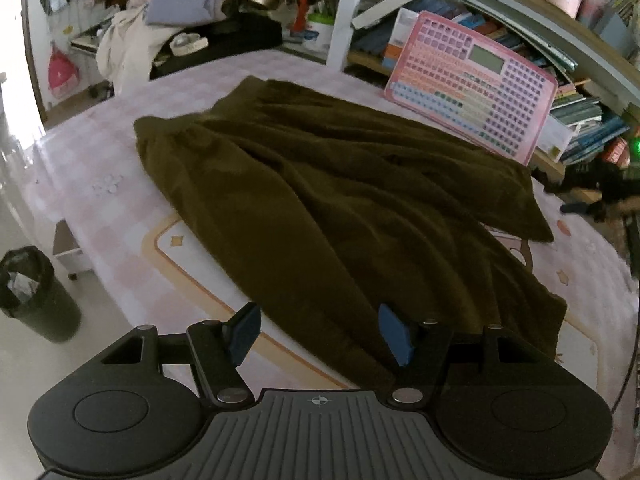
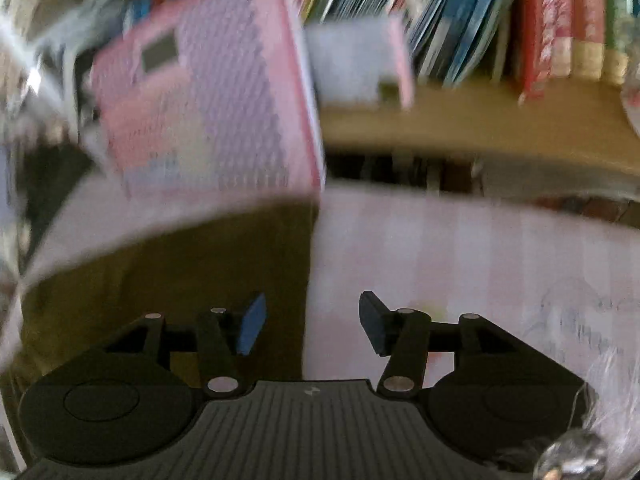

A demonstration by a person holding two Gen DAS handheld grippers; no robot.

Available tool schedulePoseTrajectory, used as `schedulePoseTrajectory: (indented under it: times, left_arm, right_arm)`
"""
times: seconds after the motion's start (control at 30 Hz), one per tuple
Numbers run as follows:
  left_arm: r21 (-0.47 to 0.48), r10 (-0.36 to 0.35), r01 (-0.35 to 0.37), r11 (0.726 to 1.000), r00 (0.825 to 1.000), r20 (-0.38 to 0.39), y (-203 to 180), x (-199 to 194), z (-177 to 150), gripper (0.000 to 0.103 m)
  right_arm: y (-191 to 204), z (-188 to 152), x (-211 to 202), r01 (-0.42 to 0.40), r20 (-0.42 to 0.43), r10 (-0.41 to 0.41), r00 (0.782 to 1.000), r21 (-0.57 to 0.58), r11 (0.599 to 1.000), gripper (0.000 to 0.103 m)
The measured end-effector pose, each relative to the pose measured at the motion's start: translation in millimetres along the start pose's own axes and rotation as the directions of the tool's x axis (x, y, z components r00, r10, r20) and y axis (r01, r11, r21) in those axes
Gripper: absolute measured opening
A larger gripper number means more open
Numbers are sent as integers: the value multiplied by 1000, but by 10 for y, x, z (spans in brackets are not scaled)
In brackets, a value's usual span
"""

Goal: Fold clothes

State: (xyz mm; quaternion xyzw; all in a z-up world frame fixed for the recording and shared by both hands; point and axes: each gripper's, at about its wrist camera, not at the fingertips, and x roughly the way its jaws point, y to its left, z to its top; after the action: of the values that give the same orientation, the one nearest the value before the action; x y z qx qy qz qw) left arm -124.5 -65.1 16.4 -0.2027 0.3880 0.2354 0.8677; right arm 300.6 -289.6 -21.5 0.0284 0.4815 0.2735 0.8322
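Note:
A dark olive-brown garment (image 1: pixel 320 200) lies spread and wrinkled across a pink checked bed cover (image 1: pixel 100 184). My left gripper (image 1: pixel 320 334) is open and empty, hovering just above the garment's near edge. In the blurred right wrist view, my right gripper (image 2: pixel 312 324) is open and empty above a straight side edge of the same garment (image 2: pixel 180 264), with the pink cover (image 2: pixel 460 260) to the right of it.
A pink toy keyboard board (image 1: pixel 472 84) leans against a bookshelf (image 1: pixel 580 112) behind the bed; it also shows in the right wrist view (image 2: pixel 208 92). A black bin (image 1: pixel 36 292) stands on the floor at left. Piled clothes and clutter (image 1: pixel 160 28) sit at the far end.

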Motion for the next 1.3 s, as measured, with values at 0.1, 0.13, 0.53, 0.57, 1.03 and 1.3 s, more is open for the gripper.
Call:
schedulePoseTrajectory:
  times: [0.1, 0.13, 0.53, 0.57, 1.03, 1.3]
  left_arm:
    - [32, -19, 19, 999, 1000, -1, -67, 7, 11, 66]
    - [41, -22, 22, 999, 1000, 2, -87, 2, 15, 66]
    - [-31, -22, 23, 999, 999, 48, 163, -86, 32, 66]
    - [-53, -21, 24, 998, 998, 55, 229, -87, 54, 66]
    - [-388, -3, 56, 920, 991, 137, 1550, 323, 687, 66]
    - [-444, -65, 91, 891, 995, 73, 2214, 766, 1067, 66]
  right_arm:
    - [176, -245, 49, 14, -39, -18, 999, -108, 994, 46]
    - [260, -318, 67, 34, -30, -39, 999, -153, 988, 44]
    - [472, -375, 78, 180, 20, -184, 983, -329, 927, 16]
    - [482, -371, 30, 193, 32, -193, 981, -320, 927, 26]
    - [1050, -1522, -945, 165, 73, -152, 986, -229, 959, 51]
    - [1488, -2580, -1267, 298, 77, -296, 952, -29, 954, 51]
